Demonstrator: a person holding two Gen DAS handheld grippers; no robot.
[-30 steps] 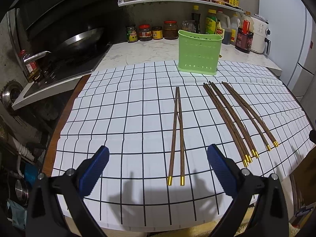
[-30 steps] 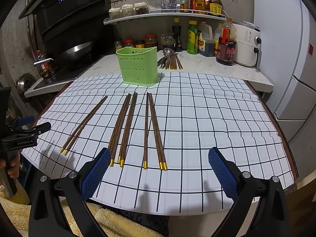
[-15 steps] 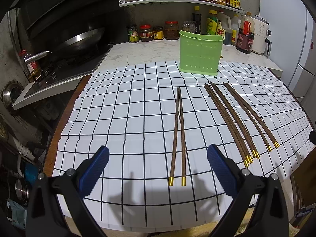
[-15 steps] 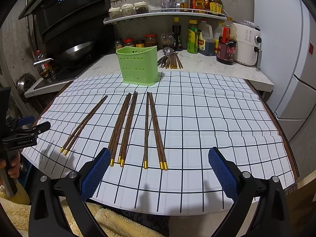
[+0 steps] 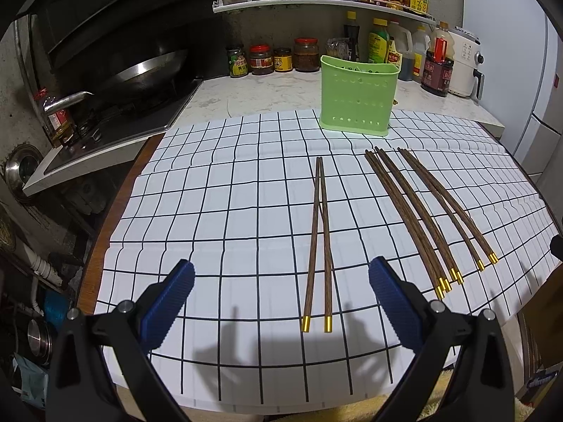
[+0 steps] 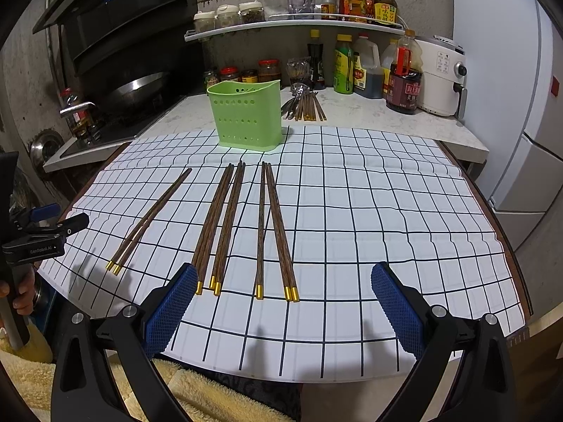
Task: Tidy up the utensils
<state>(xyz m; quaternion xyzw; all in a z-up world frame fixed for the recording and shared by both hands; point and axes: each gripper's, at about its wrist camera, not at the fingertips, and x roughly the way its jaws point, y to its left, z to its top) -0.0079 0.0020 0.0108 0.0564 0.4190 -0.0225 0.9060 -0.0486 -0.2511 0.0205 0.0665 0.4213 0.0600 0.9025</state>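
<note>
While both claws hang open and empty, nothing's been picked up yet.
Chopstick pair [image 5: 318, 242] lies just ahead of the left claw [image 5: 281, 299], right-of-centre; gold ends should be pinched together, then dropped into the green holder [image 5: 359, 95] beyond. Right claw [image 6: 283, 302] is also spread.

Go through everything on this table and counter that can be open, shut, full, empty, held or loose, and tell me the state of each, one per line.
Left gripper: open, holding nothing.
Right gripper: open, holding nothing.
Green utensil holder: upright at the far edge of the checkered cloth; contents not visible.
Chopsticks on the cloth: lying flat in three loose groups, gold ends toward the grippers.
Utensils on the counter: lying loose beside the holder.
Jars on the shelf: lids on.
</note>
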